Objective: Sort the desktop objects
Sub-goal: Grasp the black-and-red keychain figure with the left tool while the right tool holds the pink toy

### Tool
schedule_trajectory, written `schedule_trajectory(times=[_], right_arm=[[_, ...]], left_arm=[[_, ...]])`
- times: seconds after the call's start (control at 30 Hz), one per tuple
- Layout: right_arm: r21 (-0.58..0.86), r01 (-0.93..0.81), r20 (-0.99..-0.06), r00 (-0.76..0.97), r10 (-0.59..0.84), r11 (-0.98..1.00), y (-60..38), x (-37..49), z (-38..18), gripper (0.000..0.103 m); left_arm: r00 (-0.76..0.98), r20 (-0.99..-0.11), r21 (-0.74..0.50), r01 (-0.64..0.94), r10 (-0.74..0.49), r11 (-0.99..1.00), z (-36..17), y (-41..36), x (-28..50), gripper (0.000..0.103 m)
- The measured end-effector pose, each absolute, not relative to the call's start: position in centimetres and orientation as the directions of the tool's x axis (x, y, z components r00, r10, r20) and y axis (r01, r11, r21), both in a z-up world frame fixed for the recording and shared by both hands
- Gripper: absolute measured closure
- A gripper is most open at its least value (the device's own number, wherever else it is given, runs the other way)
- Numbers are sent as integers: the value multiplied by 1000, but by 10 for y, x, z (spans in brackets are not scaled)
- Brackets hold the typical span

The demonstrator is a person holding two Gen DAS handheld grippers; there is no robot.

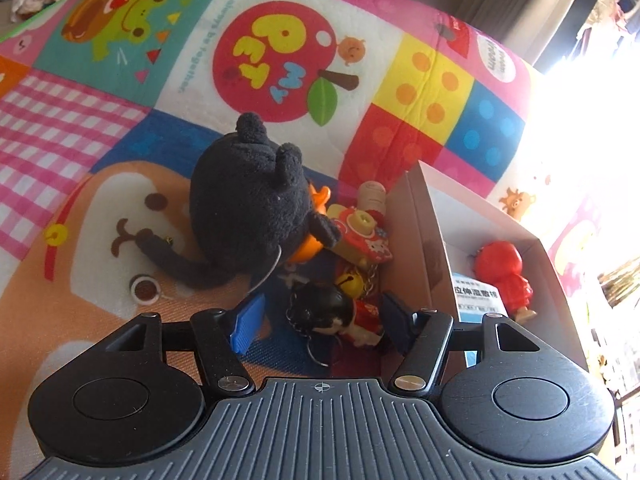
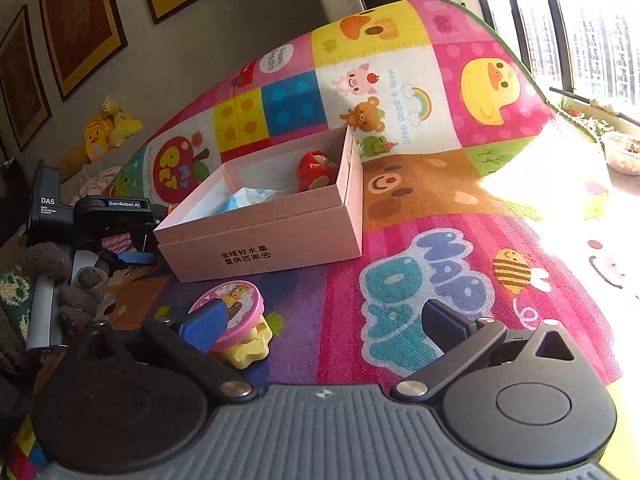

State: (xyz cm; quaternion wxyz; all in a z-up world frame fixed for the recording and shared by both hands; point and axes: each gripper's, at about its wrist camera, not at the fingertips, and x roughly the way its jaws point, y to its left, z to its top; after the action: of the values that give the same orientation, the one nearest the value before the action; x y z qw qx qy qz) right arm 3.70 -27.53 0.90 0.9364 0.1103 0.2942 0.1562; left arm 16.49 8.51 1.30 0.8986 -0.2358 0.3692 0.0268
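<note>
While left hand-held gripper (image 1: 320, 320) brackets glossy doll keychain (image 1: 336, 316), unclamped | right hand-held gripper (image 2: 320, 326) released

Play mat (image 2: 460, 240): "NAP DAY" just ahead of the open right jaws, "PET" on its red apple beyond the left jaws. Pink box (image 2: 260, 236), front wall: "全球好水果 直供百果园". Left gripper (image 2: 132, 258) housing: "GenRobot.AI", "DAS".

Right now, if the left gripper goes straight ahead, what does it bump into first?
Probably the little doll with black hair and a red dress. It lies on the mat between the left gripper's open jaws, beside the box. Depth is hard to judge.
</note>
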Motion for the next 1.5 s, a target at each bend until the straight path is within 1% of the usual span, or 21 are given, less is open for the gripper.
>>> schedule_trajectory(times=[0.03,0.07,0.1,0.17,0.3,0.43,0.53,0.6,0.63,0.67,0.7,0.77,0.8,0.87,0.93,1.03,1.1,1.23,1.27,1.3,1.5], right_arm=[[301,-226,-518,777,357,927,-276,37,9,0],[304,-222,-519,777,357,926,-276,38,8,0],[309,-218,-521,775,357,926,-277,38,7,0],[321,-211,-531,767,360,923,-277,41,6,0],[327,-202,-540,762,358,923,-278,42,5,0],[320,-205,-538,765,355,925,-277,41,5,0],[317,-206,-536,766,354,926,-276,41,6,0],[314,-205,-537,767,352,927,-275,41,6,0],[312,-204,-538,767,350,928,-275,41,6,0],[309,-204,-539,767,348,929,-274,41,6,0],[305,-204,-539,768,345,930,-274,41,6,0],[297,-204,-539,771,340,933,-273,40,6,0],[293,-204,-538,772,338,934,-273,40,6,0],[288,-206,-538,773,335,935,-273,40,6,0],[288,-207,-538,773,337,935,-273,40,6,0],[296,-205,-542,768,340,933,-274,41,5,0],[299,-203,-544,766,341,932,-274,41,5,0],[300,-204,-549,762,344,932,-274,42,4,0],[302,-204,-549,761,345,931,-274,42,4,0],[303,-203,-549,761,345,931,-274,42,4,0],[309,-200,-551,760,346,930,-274,43,3,0]], left_arm=[[728,-675,-401,-227,-118,887,12,85,167,38],[731,-674,-389,-228,-107,893,12,85,168,44],[731,-674,-382,-224,-104,897,13,86,167,48],[735,-669,-385,-212,-113,898,14,90,161,51],[747,-657,-347,-173,-107,922,17,97,133,52],[723,-684,-279,-137,-97,950,21,94,100,54],[723,-682,-257,-98,-108,961,22,89,75,50],[735,-666,-273,-85,-124,958,24,87,65,35],[748,-653,-267,-76,-122,961,26,85,62,30],[767,-632,-238,-59,-108,969,29,79,61,20],[786,-611,-189,-35,-89,981,32,71,62,13],[817,-575,-65,10,-46,998,34,52,68,8],[830,-558,-3,33,-29,999,34,43,73,8],[840,-542,87,60,-3,994,29,29,83,8],[834,-551,123,60,18,991,23,22,94,10],[818,-575,106,53,18,993,16,24,106,17],[805,-594,75,43,10,996,11,31,110,18],[796,-605,71,26,23,997,5,39,114,19],[796,-605,68,26,20,997,4,40,114,24],[795,-607,68,30,17,997,4,40,115,32],[796,-606,68,48,3,996,8,36,103,32]])
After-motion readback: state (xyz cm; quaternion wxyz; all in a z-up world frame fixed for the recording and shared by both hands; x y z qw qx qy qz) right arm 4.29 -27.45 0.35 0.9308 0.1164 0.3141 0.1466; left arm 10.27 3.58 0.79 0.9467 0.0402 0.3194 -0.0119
